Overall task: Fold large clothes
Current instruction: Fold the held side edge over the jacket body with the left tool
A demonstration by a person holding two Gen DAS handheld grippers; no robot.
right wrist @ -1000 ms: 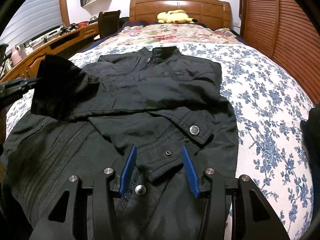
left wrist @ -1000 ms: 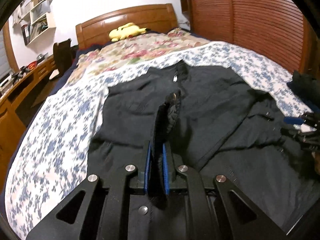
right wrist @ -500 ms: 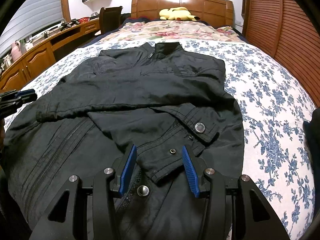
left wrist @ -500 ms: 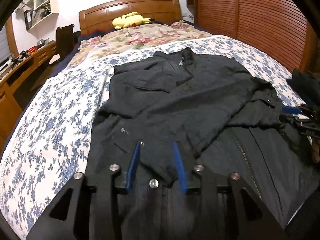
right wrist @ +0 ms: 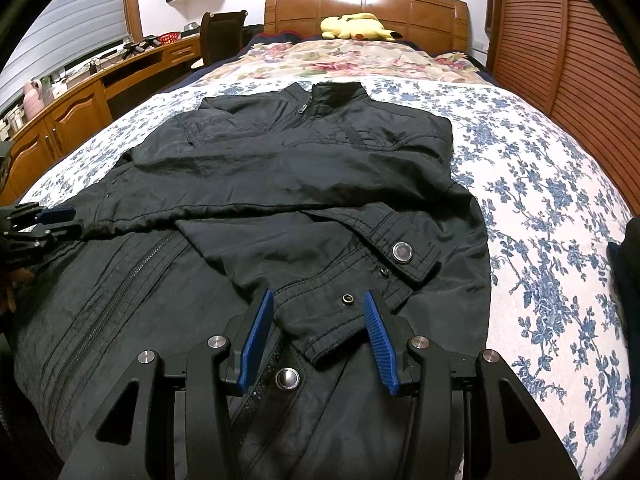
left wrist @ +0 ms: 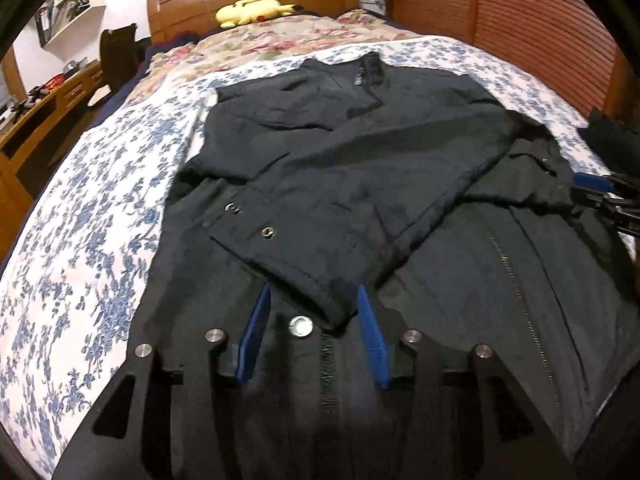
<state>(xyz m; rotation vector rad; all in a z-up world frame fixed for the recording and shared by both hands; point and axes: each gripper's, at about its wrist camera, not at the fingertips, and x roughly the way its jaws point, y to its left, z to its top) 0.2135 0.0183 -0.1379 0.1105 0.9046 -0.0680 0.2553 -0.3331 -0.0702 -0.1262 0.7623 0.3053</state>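
no legible text, labels or brand marks, snap button [right wrist: 402,251] on jacket [right wrist: 280,184] too blurred to read

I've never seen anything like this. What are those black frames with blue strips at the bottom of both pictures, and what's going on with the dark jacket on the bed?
Those are two hand-held grippers, one in each of a person's hands; no robot arm is involved. Each carries a wide-angle camera looking forward along its fingers. One picture comes from the left gripper, the other from the right gripper; the blue strips are their finger pads. Both are open and hold nothing. A black jacket lies zipped on the flowered bedspread, both sleeves folded across its front. Each open gripper hovers by a sleeve cuff. A yellow plush toy lies by the headboard.
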